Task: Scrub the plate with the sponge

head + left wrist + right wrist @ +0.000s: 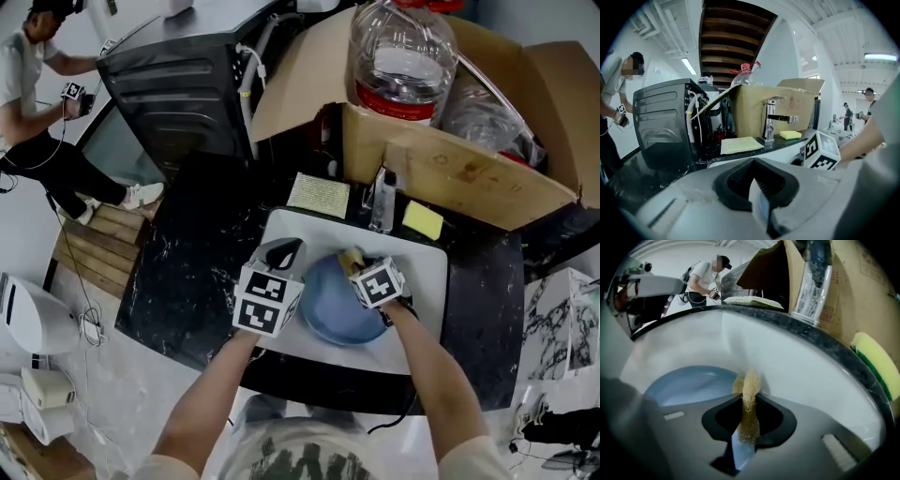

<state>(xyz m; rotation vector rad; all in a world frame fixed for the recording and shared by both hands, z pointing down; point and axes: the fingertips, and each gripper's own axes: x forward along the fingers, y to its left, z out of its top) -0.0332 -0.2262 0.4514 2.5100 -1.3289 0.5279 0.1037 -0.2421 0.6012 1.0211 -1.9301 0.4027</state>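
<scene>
White rectangular sink basin [424,274], bare floor open toward its right wall; round blue plate [336,314] lying in the basin, left of centre, its near-left rim pinched in left gripper [761,190]; right gripper [749,423] clamped on tan sponge [750,394], squeezed thin, on edge, long axis pointing at the basin's far wall, at the plate's far rim.

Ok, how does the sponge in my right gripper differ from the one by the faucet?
The tan sponge is pinched thin in the right gripper, at the plate's rim; the yellow sponge lies loose, full-shaped, on the counter. The tan sponge is plain; the yellow sponge has a green layer. Both are small sponges.
</scene>
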